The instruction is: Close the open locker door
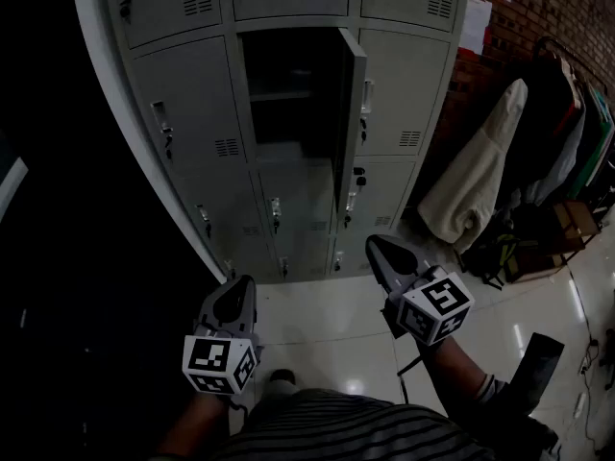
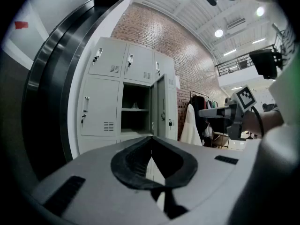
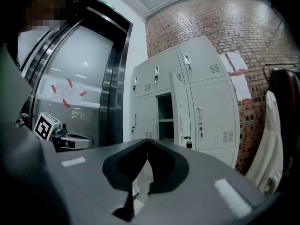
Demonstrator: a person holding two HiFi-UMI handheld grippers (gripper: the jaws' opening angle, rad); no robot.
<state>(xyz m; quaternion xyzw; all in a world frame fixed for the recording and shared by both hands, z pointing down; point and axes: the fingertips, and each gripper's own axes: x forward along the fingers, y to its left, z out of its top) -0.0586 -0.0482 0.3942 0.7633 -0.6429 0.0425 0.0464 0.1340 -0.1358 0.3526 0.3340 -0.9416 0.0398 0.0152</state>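
A bank of grey lockers (image 1: 192, 113) stands ahead. One middle-column locker is open, its door (image 1: 351, 113) swung out toward me, showing a dark inside with a shelf (image 1: 281, 94). That door also shows in the left gripper view (image 2: 161, 109) and the right gripper view (image 3: 177, 111). My left gripper (image 1: 233, 293) hangs low over the floor, well short of the lockers, shut and empty (image 2: 151, 138). My right gripper (image 1: 378, 246) is below the open door's bottom edge, apart from it, shut with nothing between its tips (image 3: 148, 142).
To the right, a clothes rack holds a beige garment (image 1: 476, 181) and dark coats (image 1: 557, 133) against a brick wall (image 1: 567, 8). Bags and boxes (image 1: 538, 243) lie beneath it. A dark metal-framed doorway (image 1: 58, 209) lies to the left. A padlock (image 3: 188, 144) hangs on a neighbouring locker.
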